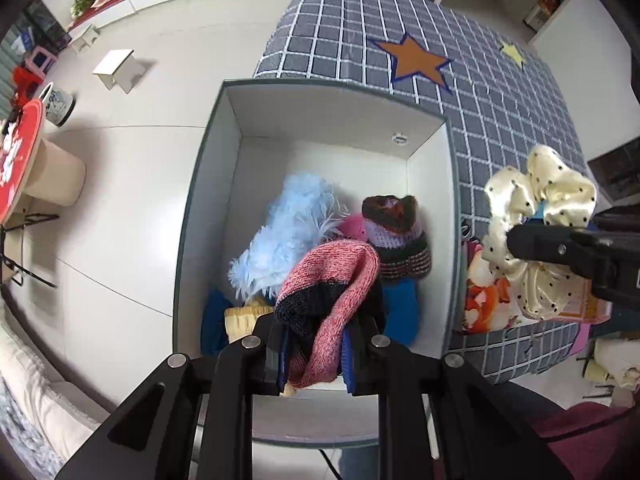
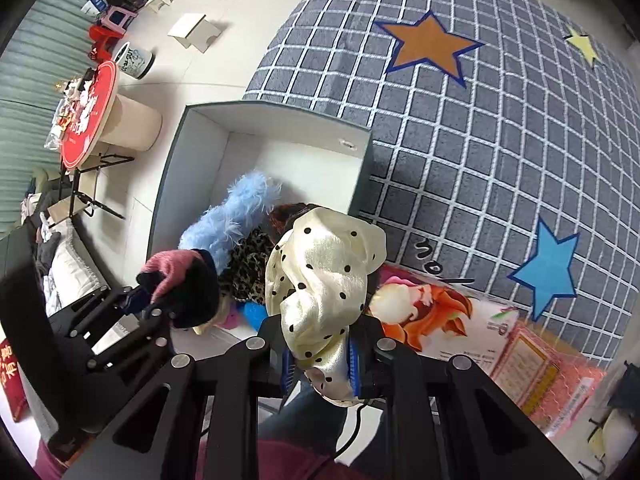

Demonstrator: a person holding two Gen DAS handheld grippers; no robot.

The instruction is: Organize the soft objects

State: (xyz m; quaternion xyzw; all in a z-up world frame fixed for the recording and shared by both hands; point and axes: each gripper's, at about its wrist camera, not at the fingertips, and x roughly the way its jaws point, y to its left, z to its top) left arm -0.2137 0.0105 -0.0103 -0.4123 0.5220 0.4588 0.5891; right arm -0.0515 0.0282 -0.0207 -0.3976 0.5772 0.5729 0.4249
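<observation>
My left gripper [image 1: 314, 354] is shut on a pink and dark knitted piece [image 1: 334, 288] and hangs straight over the open white box [image 1: 208, 184]. Inside the box lie a fluffy light-blue item [image 1: 280, 236], a striped purple knit [image 1: 396, 236], blue cloth and a yellow piece. My right gripper [image 2: 320, 364] is shut on a cream satin scrunchie with black dots [image 2: 324, 276], held above the box's right side. From the left wrist view the scrunchie [image 1: 540, 216] shows at the right with the right gripper's black fingers [image 1: 560, 246]. The left gripper [image 2: 138, 300] and its knit [image 2: 176, 276] appear at the left of the right wrist view.
The box stands on the floor beside a bed with a grey checked cover [image 2: 480, 140] bearing coloured stars. A printed packet [image 2: 432, 312] and pink package [image 2: 560, 380] lie on the bed's edge. A white stool [image 1: 118, 66], a ceramic pot [image 1: 60, 106] and a red round table [image 1: 18, 160] stand to the left.
</observation>
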